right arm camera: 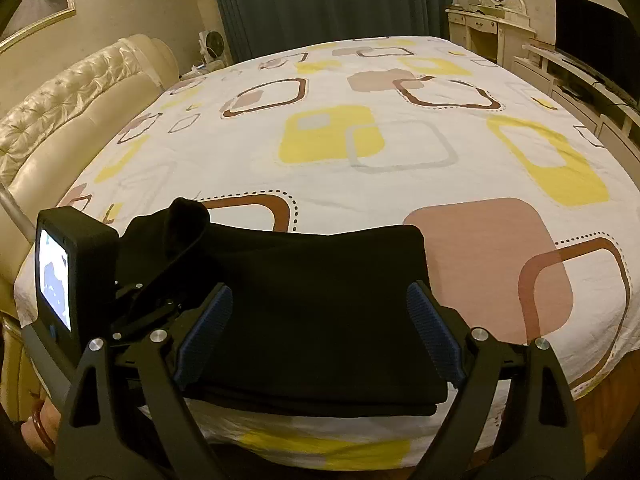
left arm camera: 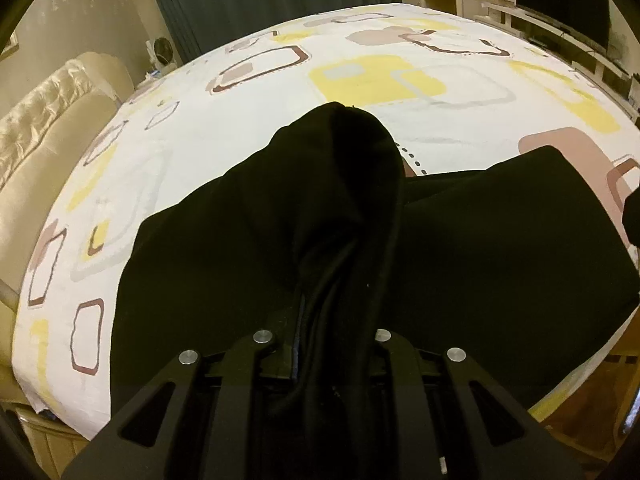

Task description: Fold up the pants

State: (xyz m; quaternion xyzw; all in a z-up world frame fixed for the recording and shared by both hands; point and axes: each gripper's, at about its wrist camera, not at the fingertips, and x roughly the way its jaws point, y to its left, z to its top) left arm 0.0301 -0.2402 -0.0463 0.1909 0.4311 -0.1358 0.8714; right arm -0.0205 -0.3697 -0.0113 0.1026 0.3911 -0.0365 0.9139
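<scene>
Pants, black and already folded into a thick stack, lay near the front edge of a bed covered in a white sheet with yellow and brown squares. One bunched end of the cloth was held up off the stack by the left gripper, whose jaws were closed narrowly on several gathered layers; the raised fold hid the fingertips themselves. The right gripper was seen spread wide, its blue ribbed pads to either side of the stack's near end, with nothing pinched between them. Whether those pads touched the cloth could not be told.

The fabric was judged soft, limp and fairly light, draping freely from the left grip and sagging where unsupported. It was likely to slip or unfold if lifted by one layer only, so a hold across all layers at a folded edge or corner was judged safest. A padded headboard stood at the left, dark curtains behind.
</scene>
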